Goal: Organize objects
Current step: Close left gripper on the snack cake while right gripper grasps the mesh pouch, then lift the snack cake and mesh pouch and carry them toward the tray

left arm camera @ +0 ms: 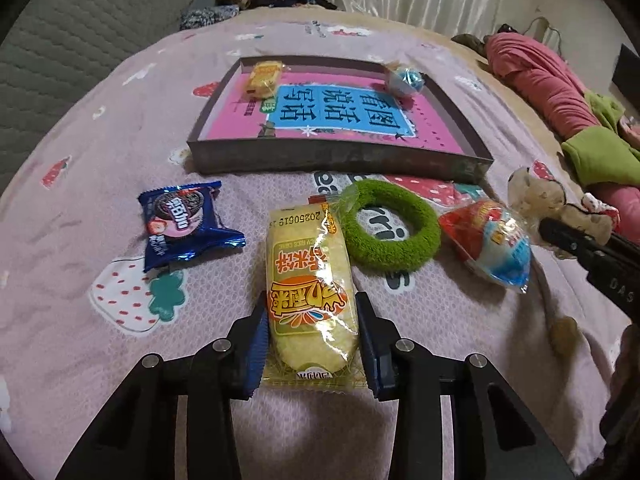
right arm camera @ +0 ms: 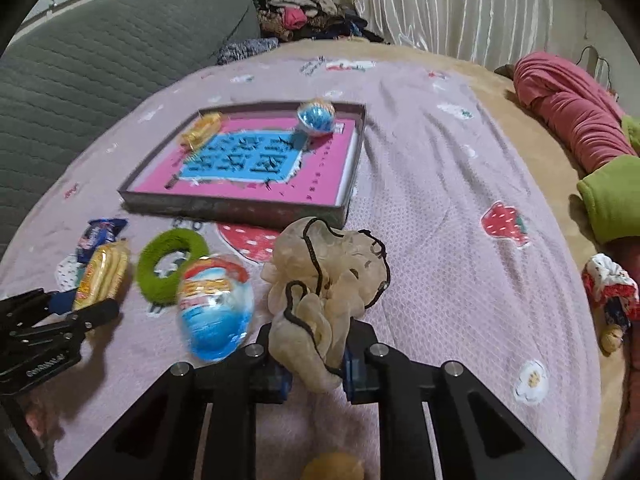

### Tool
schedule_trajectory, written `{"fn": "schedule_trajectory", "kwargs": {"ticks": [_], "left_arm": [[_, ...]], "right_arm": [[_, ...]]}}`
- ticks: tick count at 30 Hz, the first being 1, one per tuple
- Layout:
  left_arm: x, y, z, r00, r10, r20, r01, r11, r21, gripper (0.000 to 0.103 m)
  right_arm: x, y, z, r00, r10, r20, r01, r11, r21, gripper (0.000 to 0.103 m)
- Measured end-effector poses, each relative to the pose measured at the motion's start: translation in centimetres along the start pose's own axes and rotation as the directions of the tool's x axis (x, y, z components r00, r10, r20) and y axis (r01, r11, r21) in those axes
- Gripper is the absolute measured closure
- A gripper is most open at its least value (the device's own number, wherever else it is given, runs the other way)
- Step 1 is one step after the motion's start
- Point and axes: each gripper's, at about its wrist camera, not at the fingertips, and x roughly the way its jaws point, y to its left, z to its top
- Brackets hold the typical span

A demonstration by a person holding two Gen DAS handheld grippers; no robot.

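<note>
My left gripper (left arm camera: 312, 344) is shut on a yellow rice-cracker packet (left arm camera: 308, 280) lying on the pink bedspread. My right gripper (right arm camera: 316, 364) is shut on a beige plush toy (right arm camera: 328, 280) with a black cord, held above the bed; it also shows in the left wrist view (left arm camera: 556, 204). A shallow grey box (left arm camera: 340, 158) with a pink and blue book inside lies further back and holds a small yellow packet (left arm camera: 264, 76) and a blue ball-shaped candy (left arm camera: 404, 78). A green fuzzy ring (left arm camera: 388, 226), a blue Oreo packet (left arm camera: 184, 224) and a red-blue wrapped snack (left arm camera: 488, 240) lie in front of the box.
A grey quilted headboard (right arm camera: 100, 60) stands at the left. Piled clothes (right arm camera: 304, 12) lie at the back. Pink and green garments (right arm camera: 580, 120) lie along the right edge of the bed. A small red-white cloth doll (right arm camera: 612, 292) lies at the right.
</note>
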Motion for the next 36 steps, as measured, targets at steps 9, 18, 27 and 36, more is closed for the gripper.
{"fn": "schedule_trajectory", "kwargs": {"ticks": [9, 18, 27, 36], "left_arm": [[-4.3, 0.1, -0.8, 0.998, -0.005, 0.057, 0.005, 1.000, 0.010, 0.062], [-8.9, 0.3, -1.9, 0.993, -0.009, 0.119, 0.006, 1.000, 0.022, 0.062], [-13.0, 1.4, -3.4, 0.986, -0.004, 0.167, 0.001, 1.000, 0.017, 0.062], [-16.3, 1.9, -4.6, 0.976, 0.016, 0.216, -0.021, 1.000, 0.017, 0.062]], "right_arm": [[-5.5, 3.0, -1.4, 0.997, 0.016, 0.080, -0.016, 1.000, -0.002, 0.085], [-9.5, 6.5, -3.1, 0.991, 0.039, 0.126, -0.038, 0.999, -0.006, 0.085], [-12.8, 9.2, -4.3, 0.984, 0.032, 0.177, -0.032, 0.999, -0.005, 0.085], [-16.0, 11.4, -4.5, 0.971, 0.035, 0.236, -0.030, 0.999, -0.024, 0.085]]}}
